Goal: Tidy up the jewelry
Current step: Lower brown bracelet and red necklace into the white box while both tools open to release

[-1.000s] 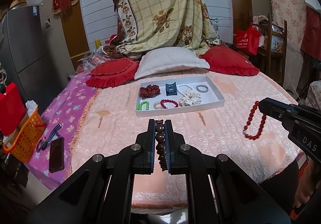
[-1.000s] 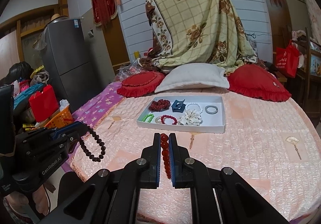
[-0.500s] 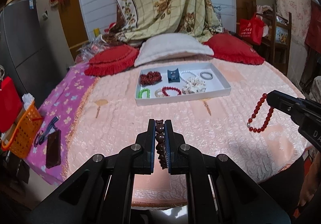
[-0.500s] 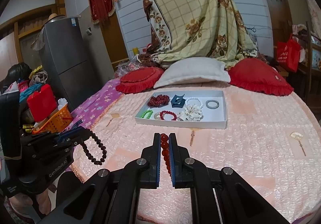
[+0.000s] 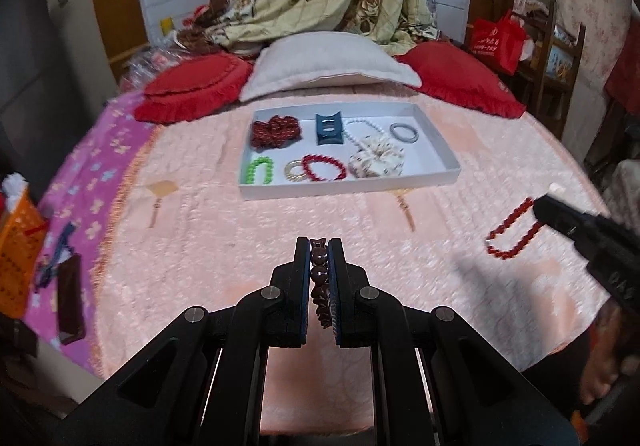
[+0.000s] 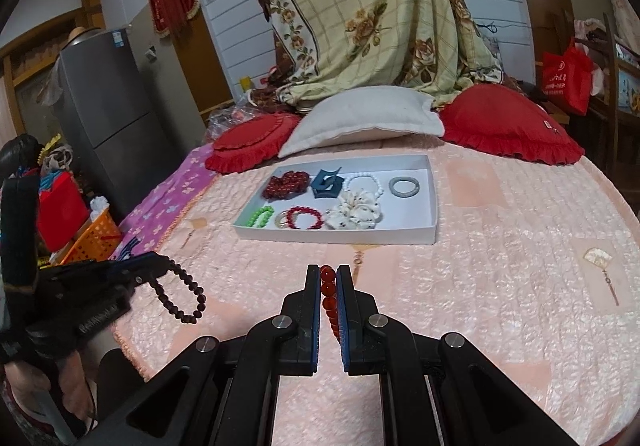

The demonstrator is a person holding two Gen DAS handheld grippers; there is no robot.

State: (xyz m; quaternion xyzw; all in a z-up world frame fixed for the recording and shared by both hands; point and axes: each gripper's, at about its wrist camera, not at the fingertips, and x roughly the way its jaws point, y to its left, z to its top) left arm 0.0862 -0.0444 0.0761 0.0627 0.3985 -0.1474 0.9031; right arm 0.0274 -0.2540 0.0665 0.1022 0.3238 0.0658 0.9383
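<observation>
Red beads of a bracelet [image 6: 329,294] sit pinched in the right gripper [image 6: 329,278]; the left gripper [image 5: 319,250] clamps a dark-bead bracelet [image 5: 320,278]. Both dangle limp and light above the bed, short of the white tray [image 5: 352,186]. Hold by 2 beads: probably slippery.

A bed [image 5: 248,246] in a pink quilted cover carries a white tray [image 5: 352,188] of jewelry near its middle; two red cushions [image 6: 248,142] and a white pillow [image 6: 360,118] lie behind.
</observation>
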